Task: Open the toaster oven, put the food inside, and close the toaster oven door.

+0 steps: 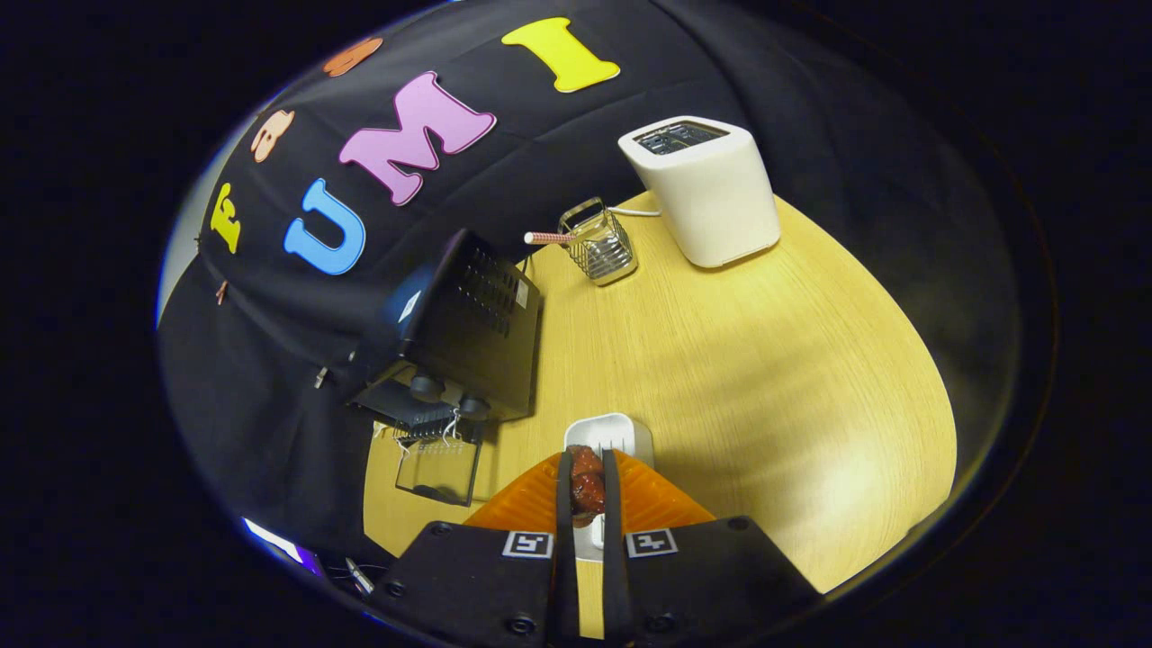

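My gripper point(587, 457) is shut on a reddish-brown piece of food point(587, 490), which shows in the narrow gap between the two fingers point(564, 490). Just below and ahead of the fingertips lies a small white dish point(623, 430) on the wooden table point(765, 378). The black toaster oven point(472, 333) stands to the left of the fingers against the booth's wall. Its glass door point(439, 468) is folded down open, with two knobs point(426, 388) beside it.
A white pop-up toaster point(711, 193) stands at the far side of the table, its cord running to the left. Next to it is a wire basket point(600, 247) with a striped stick point(547, 238) poking out. Bare tabletop stretches to the right of the fingers.
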